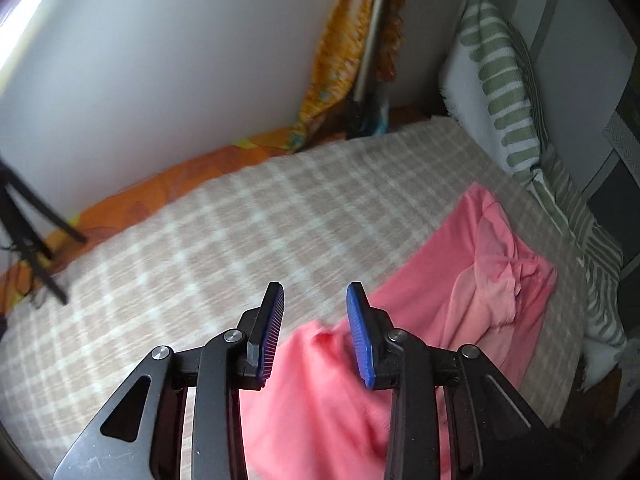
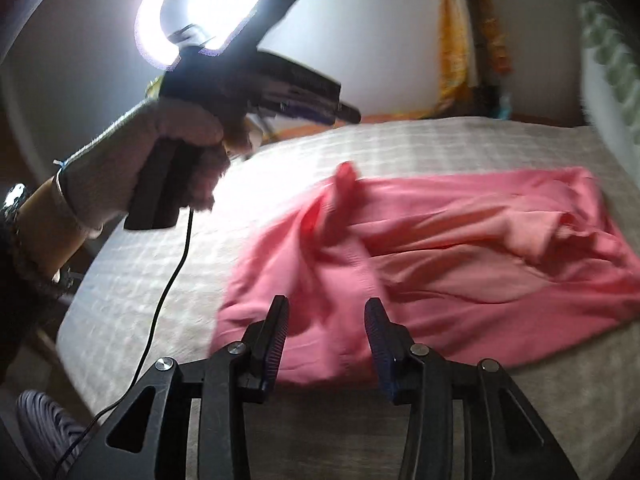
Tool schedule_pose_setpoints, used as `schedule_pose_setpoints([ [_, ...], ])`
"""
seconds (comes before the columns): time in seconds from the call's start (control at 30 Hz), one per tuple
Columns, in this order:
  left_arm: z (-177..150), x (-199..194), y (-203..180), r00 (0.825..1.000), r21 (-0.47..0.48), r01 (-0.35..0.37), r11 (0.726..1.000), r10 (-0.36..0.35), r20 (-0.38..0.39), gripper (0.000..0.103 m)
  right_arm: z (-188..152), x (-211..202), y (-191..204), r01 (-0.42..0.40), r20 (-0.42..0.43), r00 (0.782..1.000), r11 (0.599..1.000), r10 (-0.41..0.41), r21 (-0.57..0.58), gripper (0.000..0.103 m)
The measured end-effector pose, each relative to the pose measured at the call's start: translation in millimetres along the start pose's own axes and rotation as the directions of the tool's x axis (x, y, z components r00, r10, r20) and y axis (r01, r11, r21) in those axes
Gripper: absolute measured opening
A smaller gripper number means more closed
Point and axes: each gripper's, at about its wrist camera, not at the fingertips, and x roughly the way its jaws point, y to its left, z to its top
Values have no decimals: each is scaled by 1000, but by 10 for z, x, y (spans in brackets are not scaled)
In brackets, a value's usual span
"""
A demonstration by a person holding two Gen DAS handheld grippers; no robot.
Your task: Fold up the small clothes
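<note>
Tongs gape above pink garment.

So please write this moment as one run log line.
left gripper open, empty | right gripper open, empty | crumpled pink cotton garment unfolded on beige checked bedspread

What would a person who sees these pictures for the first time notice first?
Probably the crumpled pink cotton garment, spread on the beige checked bedcover just ahead of both open grippers. Next comes the bright ring lamp shining at the upper left of the right wrist view, behind the black left gripper raised above the bed.
</note>
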Motion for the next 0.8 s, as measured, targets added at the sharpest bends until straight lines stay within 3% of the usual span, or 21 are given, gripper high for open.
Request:
schedule_pose_setpoints([
  [0.17,-372,-67,284,999,-23,-21,1000,20,-33,31,-50,186,3,34,-57,998,999,-35,-25,36],
  [0.23,-497,-43,310,998,-19,-31,999,30,-48,31,-66,232,-43,32,-71,997,999,-34,-16,26],
  [0.3,-614,7,316,997,-7,-37,999,36,-65,31,-85,261,-88,18,-88,996,1000,-17,5,2],
  [0.37,-691,64,292,996,10,-46,999,47,-77,31,-83,266,-144,11,-87,996,999,-8,36,0],
  [0.57,-800,157,230,989,68,-115,991,121,-88,31,-154,164,-563,50,-124,992,970,-21,238,0],
  [0.63,-805,159,256,989,63,-119,991,124,-84,31,-182,149,-601,46,-140,990,967,-10,252,0],
  [0.73,-799,147,276,989,54,-126,991,129,-72,31,-134,94,-477,25,-128,992,980,1,198,12],
  [0.8,-795,126,258,990,59,-127,990,130,-59,31,-68,25,-403,17,-83,997,986,-3,165,36],
])
